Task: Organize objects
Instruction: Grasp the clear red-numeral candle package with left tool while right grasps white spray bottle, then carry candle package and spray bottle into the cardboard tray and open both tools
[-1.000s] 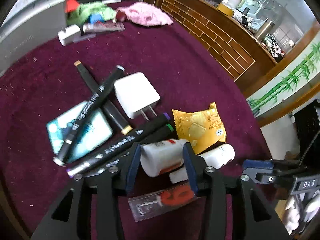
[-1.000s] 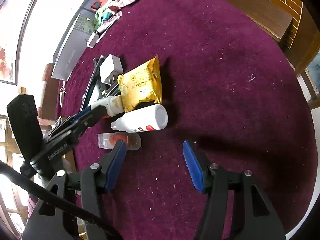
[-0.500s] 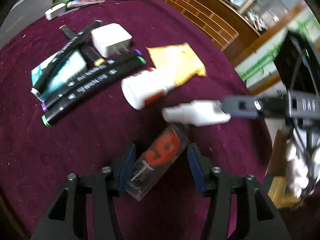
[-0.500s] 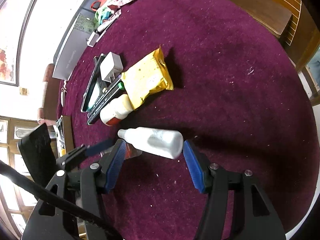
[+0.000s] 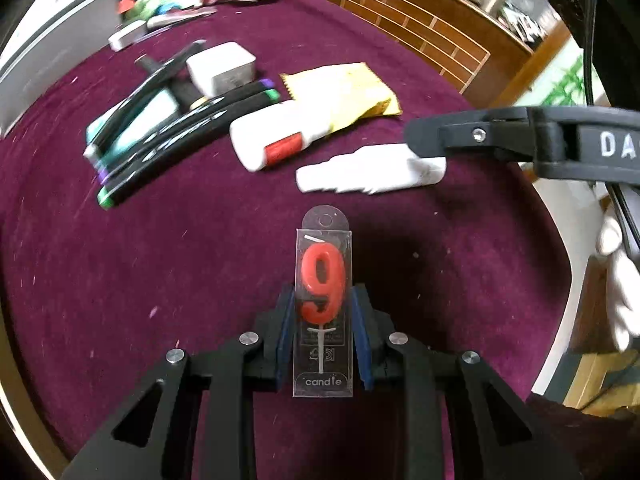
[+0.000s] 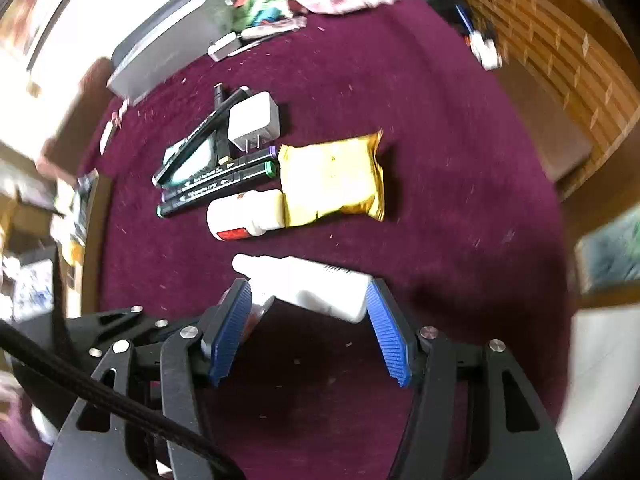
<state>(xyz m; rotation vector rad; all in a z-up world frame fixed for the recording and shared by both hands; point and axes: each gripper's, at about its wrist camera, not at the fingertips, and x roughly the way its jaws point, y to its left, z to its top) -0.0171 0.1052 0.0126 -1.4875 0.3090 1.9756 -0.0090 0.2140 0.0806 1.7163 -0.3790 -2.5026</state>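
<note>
Maroon cloth surface (image 5: 200,260), wooden panelling behind. Left wrist view: your left gripper (image 5: 323,336), jaws just closed in, pinches a clear pack reading "candle", a red number-9 candle (image 5: 322,282) inside. Right wrist view: your right gripper (image 6: 308,332) clamps a white bottle (image 6: 316,286) lengthwise. Markers (image 6: 216,182), charger (image 6: 252,120) and yellow snack packet (image 6: 332,180) already lie grouped; both held items remain unplaced.
</note>
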